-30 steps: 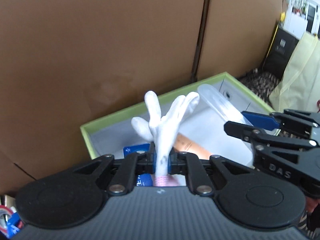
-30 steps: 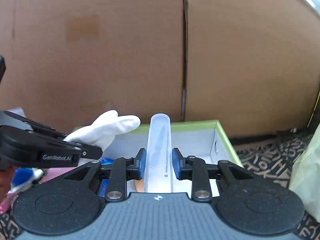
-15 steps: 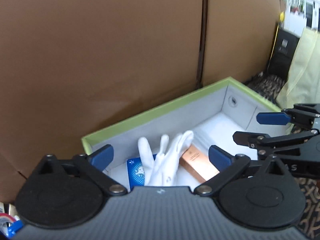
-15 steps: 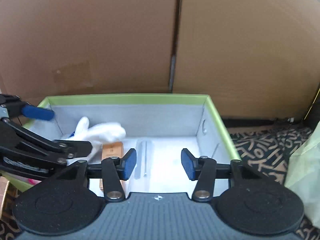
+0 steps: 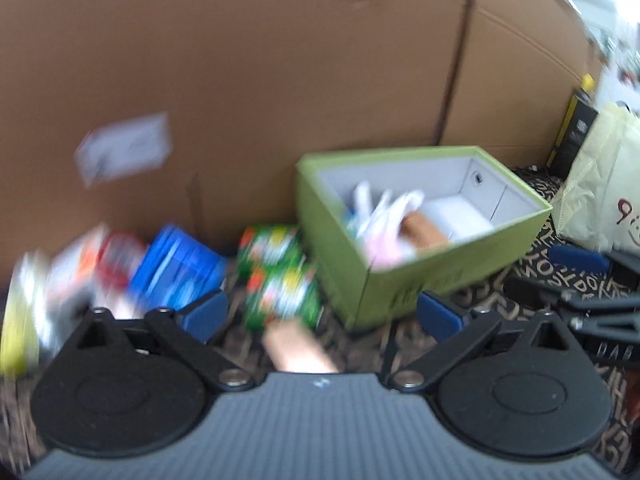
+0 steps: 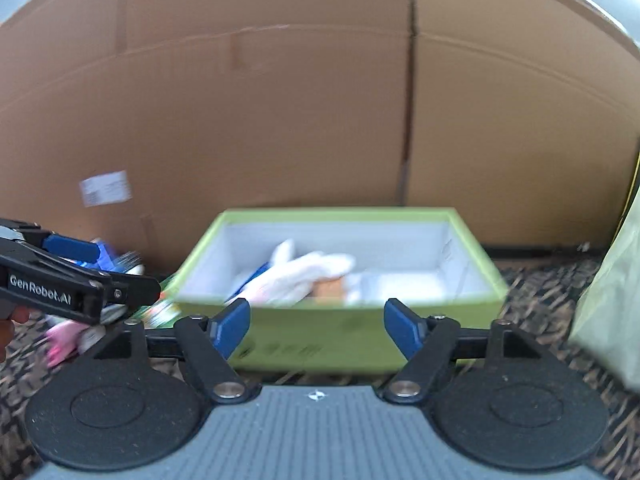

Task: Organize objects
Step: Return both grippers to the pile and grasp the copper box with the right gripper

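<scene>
A green box with a grey inside stands on the patterned floor; it also shows in the right wrist view. A white glove and an orange-brown carton lie in it; the glove also shows in the right wrist view. My left gripper is open and empty, back from the box, above two green packets. My right gripper is open and empty, in front of the box. Both views are blurred.
Left of the box lie a blue pack, a red and white item and a yellow thing. A large cardboard wall stands behind. A cream bag sits at the right.
Both grippers let go, the glove from the left and the clear tube from the right, then pulled back and up from the box. The left view has swung left over the loose items.
</scene>
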Action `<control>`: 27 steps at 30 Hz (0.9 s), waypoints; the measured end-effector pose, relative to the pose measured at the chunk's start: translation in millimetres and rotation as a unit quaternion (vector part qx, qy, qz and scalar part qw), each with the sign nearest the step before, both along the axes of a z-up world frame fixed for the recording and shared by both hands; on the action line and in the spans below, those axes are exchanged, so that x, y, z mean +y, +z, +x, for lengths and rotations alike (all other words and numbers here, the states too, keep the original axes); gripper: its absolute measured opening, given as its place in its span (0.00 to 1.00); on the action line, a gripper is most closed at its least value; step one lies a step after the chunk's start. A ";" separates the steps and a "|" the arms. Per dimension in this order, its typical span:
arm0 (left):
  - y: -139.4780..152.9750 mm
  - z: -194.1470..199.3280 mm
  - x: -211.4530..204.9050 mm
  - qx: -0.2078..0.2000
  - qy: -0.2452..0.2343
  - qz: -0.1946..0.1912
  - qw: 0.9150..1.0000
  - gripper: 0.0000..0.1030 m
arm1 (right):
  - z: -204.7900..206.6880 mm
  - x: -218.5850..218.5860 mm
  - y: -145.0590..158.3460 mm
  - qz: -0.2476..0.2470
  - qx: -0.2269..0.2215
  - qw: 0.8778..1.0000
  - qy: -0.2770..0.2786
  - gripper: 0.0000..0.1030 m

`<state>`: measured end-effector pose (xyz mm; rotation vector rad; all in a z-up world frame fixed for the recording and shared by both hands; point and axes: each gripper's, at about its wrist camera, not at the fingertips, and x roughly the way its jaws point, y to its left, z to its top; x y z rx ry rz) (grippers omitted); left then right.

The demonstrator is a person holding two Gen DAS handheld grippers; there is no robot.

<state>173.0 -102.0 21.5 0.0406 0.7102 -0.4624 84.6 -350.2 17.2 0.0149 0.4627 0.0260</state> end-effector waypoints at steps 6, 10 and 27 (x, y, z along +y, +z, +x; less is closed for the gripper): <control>-40.8 -32.8 71.7 0.043 0.091 -0.019 0.995 1.00 | -25.6 51.7 -51.6 0.001 0.033 0.999 0.042 0.75; -53.0 -45.4 104.8 0.046 0.122 -0.011 0.991 1.00 | -31.3 80.0 -77.3 0.022 0.061 0.996 0.065 0.75; -60.8 -8.4 96.5 0.014 0.078 0.008 0.997 0.69 | 27.8 131.1 -82.6 0.020 0.059 0.996 0.065 0.63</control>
